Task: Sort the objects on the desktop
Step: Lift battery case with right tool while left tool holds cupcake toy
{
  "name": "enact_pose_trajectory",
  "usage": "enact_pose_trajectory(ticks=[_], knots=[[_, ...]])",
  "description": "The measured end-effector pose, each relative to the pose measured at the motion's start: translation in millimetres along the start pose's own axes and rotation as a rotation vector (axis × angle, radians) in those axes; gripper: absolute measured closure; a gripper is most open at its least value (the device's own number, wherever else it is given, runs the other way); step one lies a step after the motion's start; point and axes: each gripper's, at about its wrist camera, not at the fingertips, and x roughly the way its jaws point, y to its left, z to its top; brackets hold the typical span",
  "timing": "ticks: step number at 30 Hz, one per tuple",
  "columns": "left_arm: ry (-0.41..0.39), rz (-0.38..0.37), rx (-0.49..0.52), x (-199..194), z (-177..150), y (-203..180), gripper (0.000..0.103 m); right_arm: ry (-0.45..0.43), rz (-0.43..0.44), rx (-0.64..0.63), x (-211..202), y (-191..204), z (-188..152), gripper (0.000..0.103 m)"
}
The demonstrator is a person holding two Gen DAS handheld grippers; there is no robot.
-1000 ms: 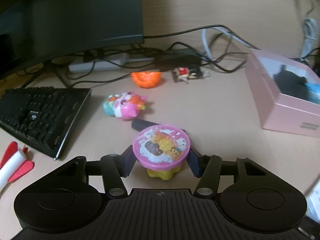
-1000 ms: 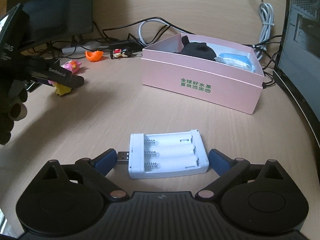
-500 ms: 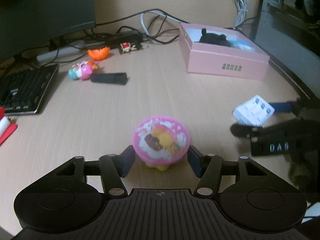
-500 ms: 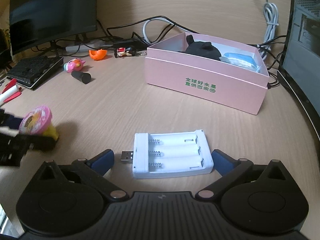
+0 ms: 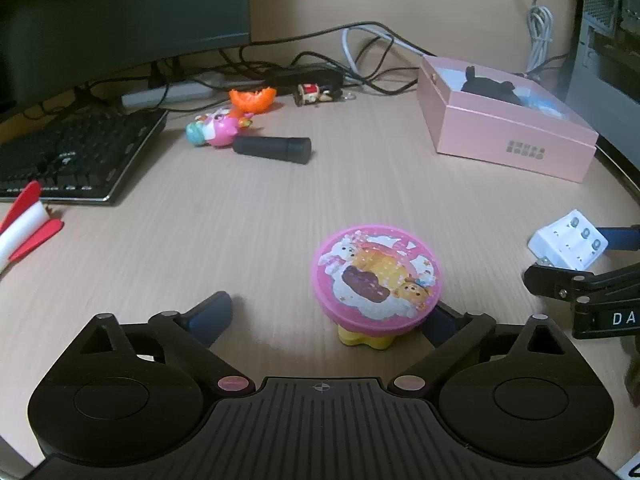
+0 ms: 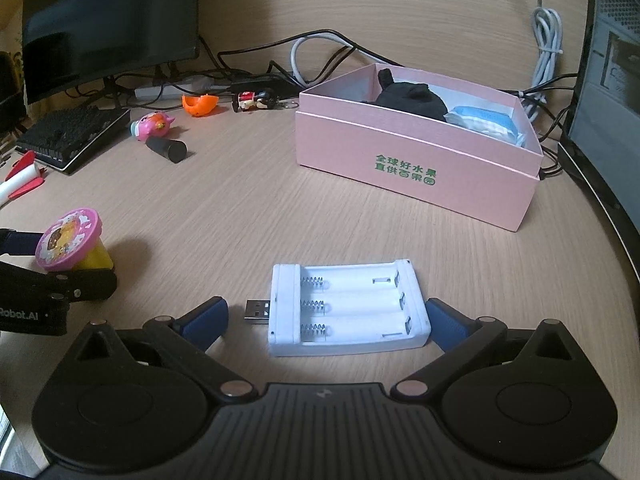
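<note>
Your left gripper (image 5: 332, 312) has just spread wide, releasing the pink-topped toy (image 5: 376, 276) onto the worktop (image 5: 240, 232). Right gripper (image 6: 326, 316) spread around the battery charger (image 6: 346, 308); next, pinch it.

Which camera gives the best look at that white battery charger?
The right wrist view: the charger lies close and whole between the open right gripper's fingers, its three slots and USB plug clear. The left wrist view shows it only small, at the right edge.
</note>
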Motion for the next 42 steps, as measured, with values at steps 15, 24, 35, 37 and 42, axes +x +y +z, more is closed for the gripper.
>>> enact_pose_trajectory(ticks=[15,24,35,37,42], knots=[[-0.036,-0.024,0.023,-19,0,-13,0.007,0.005,0.007,-0.008,-1,0,0,0.0],[-0.006,-0.017,0.038,-10,13,-21,0.043,0.005,0.006,-0.011,-1,0,0,0.0],[-0.018,-0.056,0.006,-33,7,-13,0.043,0.054,0.078,-0.053,-5,-10,11,0.012],[-0.02,-0.056,0.004,-37,4,-14,0.043,0.059,0.095,-0.031,-9,-14,13,0.012],[-0.017,-0.063,0.001,-43,-3,-17,0.043,0.042,0.118,-0.061,-30,-13,15,0.013]])
